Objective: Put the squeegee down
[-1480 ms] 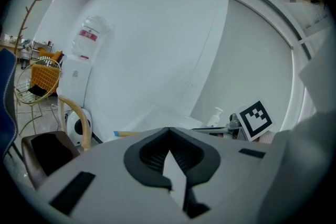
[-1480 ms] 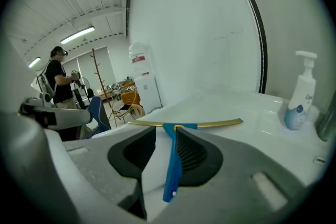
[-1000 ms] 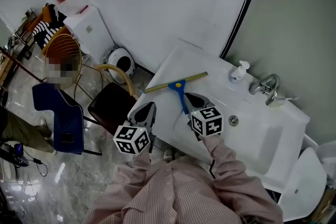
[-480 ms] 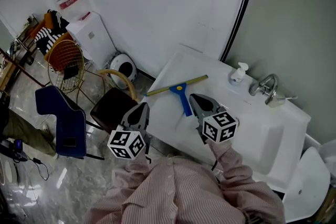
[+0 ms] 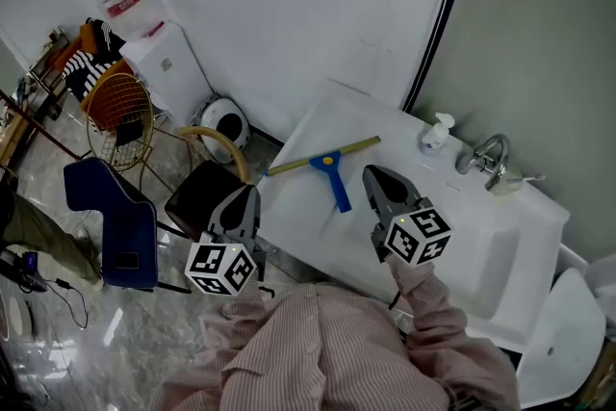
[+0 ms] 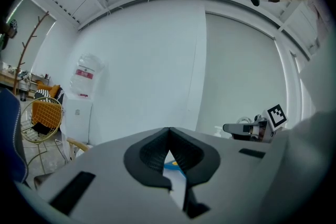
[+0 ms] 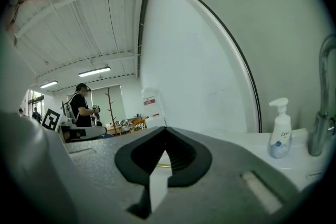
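Observation:
The squeegee (image 5: 333, 172), with a blue handle and a long yellowish blade, lies flat on the white counter (image 5: 318, 217) near its left end. My right gripper (image 5: 373, 172) hovers just right of the handle, apart from it, shut and empty. My left gripper (image 5: 246, 192) hangs off the counter's left edge, also shut with nothing in it. In the left gripper view the jaws (image 6: 168, 132) meet at the tip, and a bit of the blue handle (image 6: 172, 167) shows through the gap below. The right gripper view shows closed jaws (image 7: 165, 134) too.
A soap dispenser (image 5: 438, 132) and a faucet (image 5: 486, 157) stand at the counter's back, by the sink basin (image 5: 481, 255). On the floor to the left are a brown chair (image 5: 202, 197), a blue chair (image 5: 111, 217), an orange wire basket (image 5: 120, 106) and a water dispenser (image 5: 159, 53).
Both grippers have lifted and drawn back from the counter, the right one sliding right, away from the handle, and the left one further left. The squeegee has stayed where it lies.

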Demonstrator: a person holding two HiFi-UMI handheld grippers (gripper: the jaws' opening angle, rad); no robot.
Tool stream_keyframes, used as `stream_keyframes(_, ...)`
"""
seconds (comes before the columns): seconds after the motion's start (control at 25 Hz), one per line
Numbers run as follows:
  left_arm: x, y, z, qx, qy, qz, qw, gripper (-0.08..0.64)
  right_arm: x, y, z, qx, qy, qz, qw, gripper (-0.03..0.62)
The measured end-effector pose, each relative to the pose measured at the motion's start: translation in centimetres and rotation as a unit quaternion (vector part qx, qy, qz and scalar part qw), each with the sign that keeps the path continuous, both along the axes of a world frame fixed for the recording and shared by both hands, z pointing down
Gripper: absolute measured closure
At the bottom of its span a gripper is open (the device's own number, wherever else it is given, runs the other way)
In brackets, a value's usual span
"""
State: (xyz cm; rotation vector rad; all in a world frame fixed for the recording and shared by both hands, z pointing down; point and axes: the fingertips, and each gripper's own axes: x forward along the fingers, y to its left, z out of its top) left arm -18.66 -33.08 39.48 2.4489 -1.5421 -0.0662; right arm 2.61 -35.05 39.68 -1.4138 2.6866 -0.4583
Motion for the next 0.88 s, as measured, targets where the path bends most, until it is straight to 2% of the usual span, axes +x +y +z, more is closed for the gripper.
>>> stream_keyframes(0.48,-1.2,-0.2,0.2,0.003,-0.012,-0.017,0.9998,0.558,0.7,-0.2,0.1,0.011,0.0,0.009,1.0,0.588)
stream_keyframes(0.88,-1.5,-0.3,0.4,0.0,-0.015,-0.022,0.9996,0.558,1.0,-0.4,1.0,-0.003,0.001,0.013,1.0,0.588)
